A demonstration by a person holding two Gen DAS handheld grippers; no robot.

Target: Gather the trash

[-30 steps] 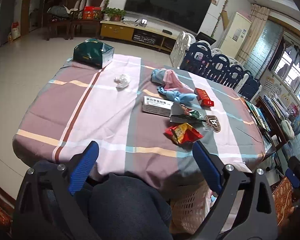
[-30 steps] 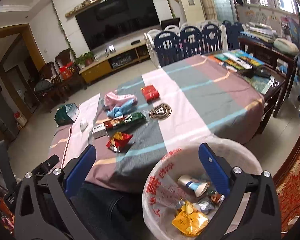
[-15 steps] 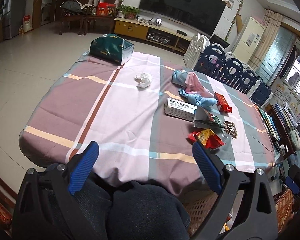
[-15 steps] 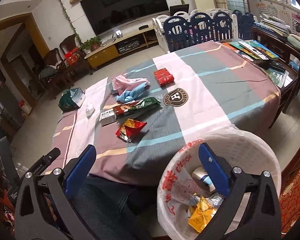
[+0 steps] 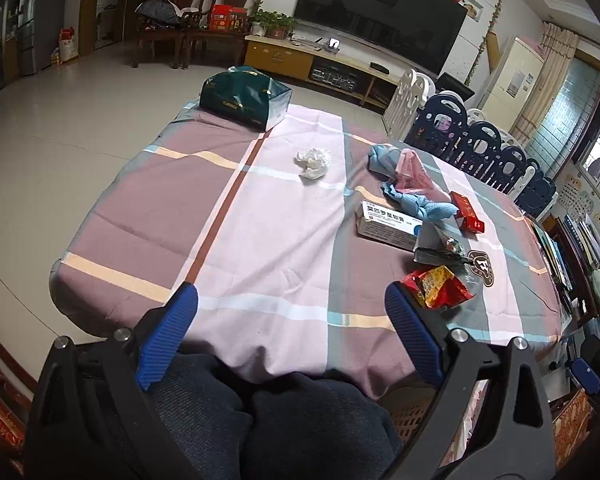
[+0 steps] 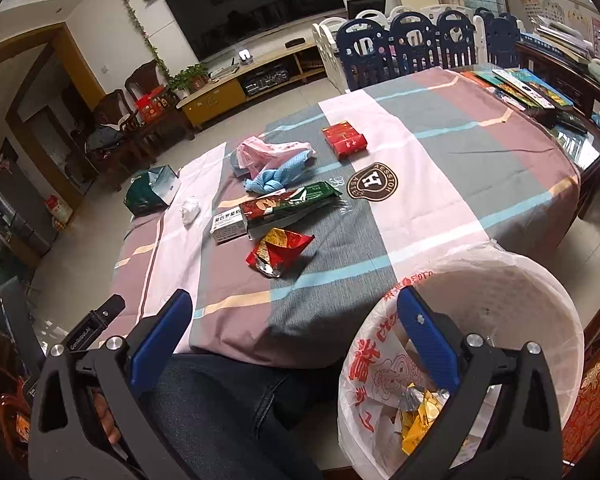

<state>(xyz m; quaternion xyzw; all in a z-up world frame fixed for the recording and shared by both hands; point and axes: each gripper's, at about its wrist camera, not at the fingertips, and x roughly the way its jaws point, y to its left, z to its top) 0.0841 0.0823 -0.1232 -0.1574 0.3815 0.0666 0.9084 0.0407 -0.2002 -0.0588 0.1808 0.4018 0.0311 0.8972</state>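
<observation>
Nearest, the lined trash bin holds yellow and foil wrappers; the right gripper and left gripper hover spread, empty. Beyond, a red wrapper, carton and tissue lie on the surface.

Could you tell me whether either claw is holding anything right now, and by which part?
Nothing is held: the left claw and the right claw are both open and empty.

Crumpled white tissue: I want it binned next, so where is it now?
The crumpled white tissue lies on the tablecloth's pink band, between the green bag and the white medicine box.
</observation>
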